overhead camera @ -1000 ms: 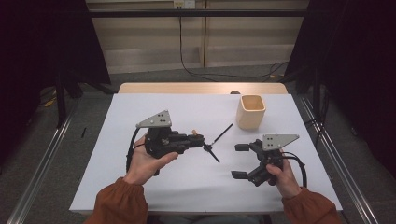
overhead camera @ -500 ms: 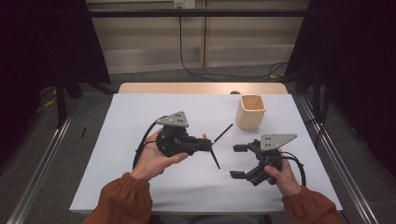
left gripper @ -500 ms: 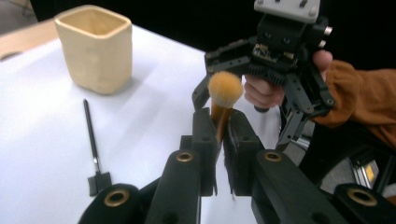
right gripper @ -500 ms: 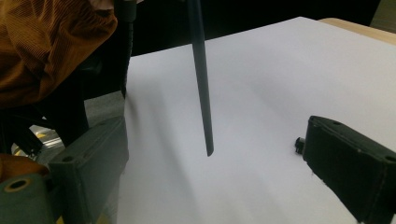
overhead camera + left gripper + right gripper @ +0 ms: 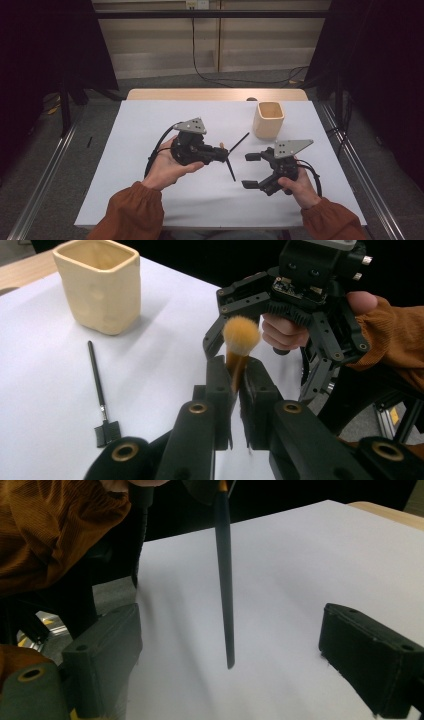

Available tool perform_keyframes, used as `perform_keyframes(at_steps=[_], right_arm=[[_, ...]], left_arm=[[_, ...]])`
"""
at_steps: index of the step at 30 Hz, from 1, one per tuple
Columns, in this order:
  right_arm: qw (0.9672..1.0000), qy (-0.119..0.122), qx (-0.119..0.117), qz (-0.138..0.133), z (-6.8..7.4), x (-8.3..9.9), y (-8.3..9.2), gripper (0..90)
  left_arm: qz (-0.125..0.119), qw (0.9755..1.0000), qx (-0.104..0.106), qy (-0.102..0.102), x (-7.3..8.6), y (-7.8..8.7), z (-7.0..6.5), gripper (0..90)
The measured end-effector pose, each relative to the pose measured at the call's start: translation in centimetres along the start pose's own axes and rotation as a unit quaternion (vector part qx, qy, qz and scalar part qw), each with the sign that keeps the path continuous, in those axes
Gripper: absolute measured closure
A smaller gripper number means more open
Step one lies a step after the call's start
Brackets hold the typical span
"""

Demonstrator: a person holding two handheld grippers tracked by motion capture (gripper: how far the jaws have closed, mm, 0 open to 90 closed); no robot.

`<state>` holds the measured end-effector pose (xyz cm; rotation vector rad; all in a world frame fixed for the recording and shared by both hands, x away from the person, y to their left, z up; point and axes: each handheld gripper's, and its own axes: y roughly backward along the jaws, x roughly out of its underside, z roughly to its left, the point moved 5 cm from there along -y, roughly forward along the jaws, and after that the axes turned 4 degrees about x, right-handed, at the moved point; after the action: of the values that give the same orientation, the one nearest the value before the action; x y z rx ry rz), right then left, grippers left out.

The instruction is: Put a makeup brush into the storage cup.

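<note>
My left gripper (image 5: 221,151) is shut on a makeup brush (image 5: 241,335) with an orange tuft; the tuft sticks up past the jaws (image 5: 235,371). Its black handle (image 5: 230,170) slants down toward the table, tip just off the white cover. My right gripper (image 5: 250,171) stands open facing it, its jaws having just been closing a little. The handle (image 5: 225,580) hangs just ahead of that gripper (image 5: 232,645), with nothing pressed between the pads. A thin black brush (image 5: 239,141) lies flat on the table (image 5: 150,130) behind the held one.
A cream square cup (image 5: 268,120) stands upright at the back right, empty as far as I can see. The thin brush (image 5: 97,385) lies a little in front of the cup (image 5: 100,285). A wooden strip edges the table's far side.
My left gripper has carried the orange-tufted brush to the right, closer to the right gripper. The right hand has stayed in place.
</note>
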<state>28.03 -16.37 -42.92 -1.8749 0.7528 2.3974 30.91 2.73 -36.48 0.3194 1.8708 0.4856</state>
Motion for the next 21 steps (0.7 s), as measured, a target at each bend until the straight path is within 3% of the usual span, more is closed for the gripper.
perform_keyframes(at_steps=[7,14,18,21], right_arm=[[0.9998,-0.009,-0.018,0.002,0.0,-0.8,-0.6,13.2],[0.9997,-0.007,-0.015,0.019,-0.1,-1.5,-1.9,13.8],[0.9996,-0.003,-0.012,0.024,-0.2,-1.9,-2.5,20.9],[0.9994,-0.011,-0.020,0.027,-0.4,-1.8,-2.8,33.0]], left_arm=[[-0.005,1.0000,-0.003,0.004,-0.1,-0.5,0.2,84.1],[0.000,1.0000,-0.003,0.006,-0.2,-0.7,0.5,84.1],[-0.005,1.0000,-0.003,0.006,-0.3,-0.7,0.4,84.1],[-0.006,1.0000,-0.002,0.007,-0.3,-0.7,0.4,84.1]])
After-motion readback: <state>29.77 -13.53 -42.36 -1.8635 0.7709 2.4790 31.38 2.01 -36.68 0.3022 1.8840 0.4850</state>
